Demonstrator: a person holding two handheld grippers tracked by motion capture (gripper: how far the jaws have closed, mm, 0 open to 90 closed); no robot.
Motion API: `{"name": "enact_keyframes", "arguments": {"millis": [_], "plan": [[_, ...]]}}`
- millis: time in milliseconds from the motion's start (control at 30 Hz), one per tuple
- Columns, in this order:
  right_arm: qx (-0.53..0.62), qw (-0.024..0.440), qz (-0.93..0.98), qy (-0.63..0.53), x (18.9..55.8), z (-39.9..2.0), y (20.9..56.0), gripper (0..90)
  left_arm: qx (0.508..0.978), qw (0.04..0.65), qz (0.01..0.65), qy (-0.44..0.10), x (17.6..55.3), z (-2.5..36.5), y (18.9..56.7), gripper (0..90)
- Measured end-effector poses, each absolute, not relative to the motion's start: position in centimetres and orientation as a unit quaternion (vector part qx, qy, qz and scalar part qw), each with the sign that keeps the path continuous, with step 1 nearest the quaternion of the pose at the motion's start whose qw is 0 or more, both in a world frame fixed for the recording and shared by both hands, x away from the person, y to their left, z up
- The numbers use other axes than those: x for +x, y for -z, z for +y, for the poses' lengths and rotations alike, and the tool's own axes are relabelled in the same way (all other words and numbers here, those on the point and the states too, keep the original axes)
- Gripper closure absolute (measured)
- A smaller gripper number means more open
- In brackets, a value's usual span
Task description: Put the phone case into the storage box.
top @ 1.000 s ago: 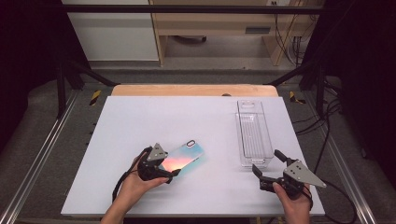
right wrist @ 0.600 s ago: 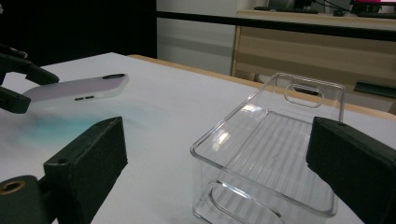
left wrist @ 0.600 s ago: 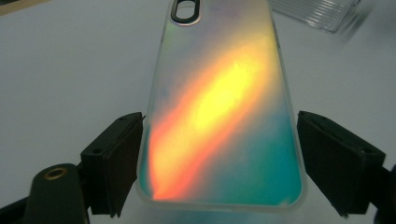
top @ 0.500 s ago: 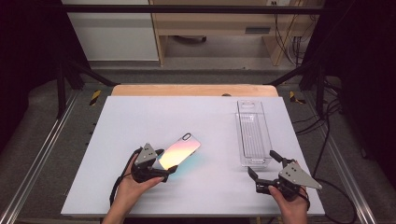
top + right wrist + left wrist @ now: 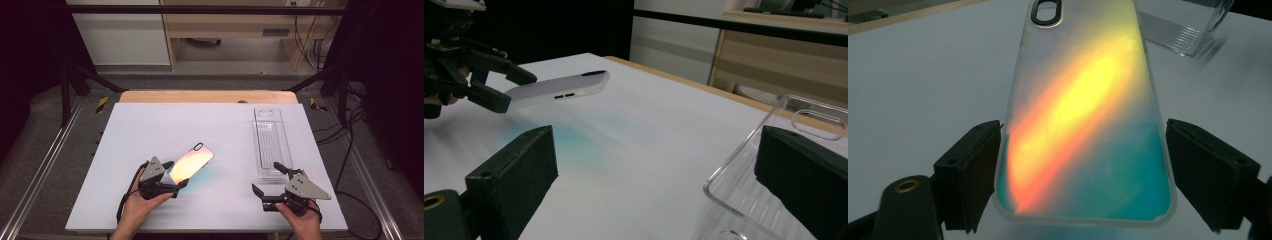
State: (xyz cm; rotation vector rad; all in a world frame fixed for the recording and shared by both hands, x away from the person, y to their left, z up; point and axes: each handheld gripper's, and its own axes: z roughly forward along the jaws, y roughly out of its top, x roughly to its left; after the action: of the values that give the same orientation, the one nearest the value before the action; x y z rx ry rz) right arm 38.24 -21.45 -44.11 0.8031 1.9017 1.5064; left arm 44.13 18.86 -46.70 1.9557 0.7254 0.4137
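Left claw (image 5: 172, 176) pinching iridescent phone case (image 5: 190, 162) by its lower end, lifted tilted above white bench (image 5: 200, 125). Right claw (image 5: 270, 180) spread, empty, just beside clear tray (image 5: 267, 140). No readable writing or brand anywhere.

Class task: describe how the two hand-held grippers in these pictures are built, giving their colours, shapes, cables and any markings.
The left gripper and the right gripper are black, each with two blocky jaws and a grey three-cornered plate on top. A black cable trails from each. The gripper views show a brass-coloured ring near a jaw base. No lettering is visible. No sleeves are visible on the forearms.
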Motion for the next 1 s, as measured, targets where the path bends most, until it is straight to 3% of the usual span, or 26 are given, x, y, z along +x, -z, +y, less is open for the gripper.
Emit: {"name": "enact_keyframes", "arguments": {"millis": [1000], "plan": [[0.308,0.268,0.720,-0.561,38.5,-21.1,45.5,3.6,0.784,0.506,0.308,-0.183,43.4,20.0,45.8,16.7]]}}
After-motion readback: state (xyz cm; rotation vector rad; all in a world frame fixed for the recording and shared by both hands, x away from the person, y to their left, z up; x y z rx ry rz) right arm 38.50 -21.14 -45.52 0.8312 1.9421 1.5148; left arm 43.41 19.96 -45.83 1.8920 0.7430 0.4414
